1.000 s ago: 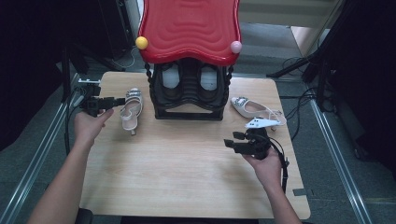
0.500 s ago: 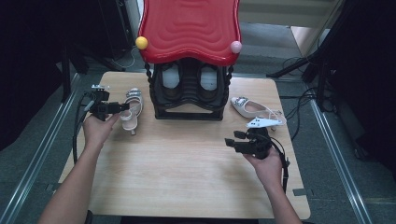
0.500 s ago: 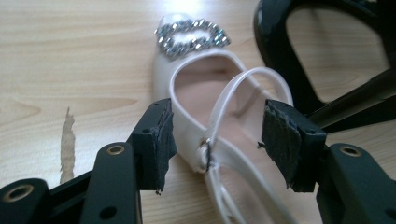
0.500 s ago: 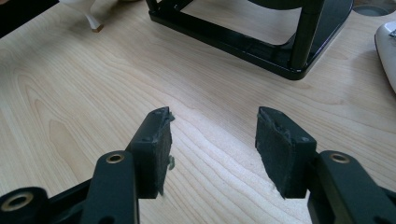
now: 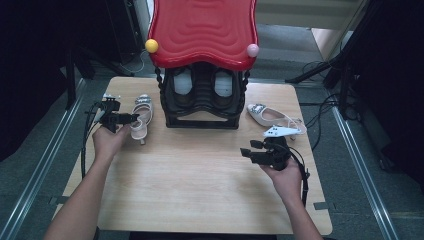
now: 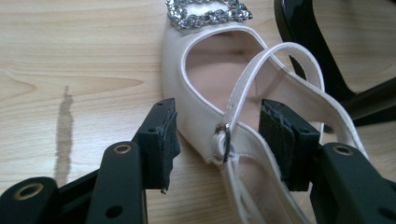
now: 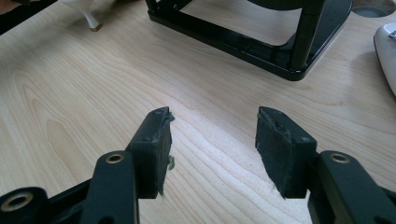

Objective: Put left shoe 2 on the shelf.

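A white strappy heeled shoe [image 5: 141, 117] with a rhinestone buckle [image 6: 208, 11] lies on the wooden table [image 5: 200, 190], left of the black shoe rack [image 5: 202, 107]. My left gripper [image 5: 131, 119] is down at it. In the left gripper view its jaws [image 6: 219, 140] straddle the shoe's side wall and ankle strap [image 6: 243, 84]. They have just been closing, and the pads stand just clear of the shoe. My right gripper [image 5: 245, 152] hovers open and empty over bare wood [image 7: 212, 144] at the right front. A second white shoe [image 5: 272, 117] lies right of the rack.
The rack has a red wavy top [image 5: 202, 30] with a yellow ball [image 5: 151, 45] and a pink ball [image 5: 253, 50]. Two shoes [image 5: 183, 82] sit inside it. Its black base [image 7: 243, 42] is ahead of my right gripper. Cables trail beside the table.
My left gripper has moved right and down onto the white shoe, and its jaws have narrowed around the shoe's side. The right gripper has stayed in place.
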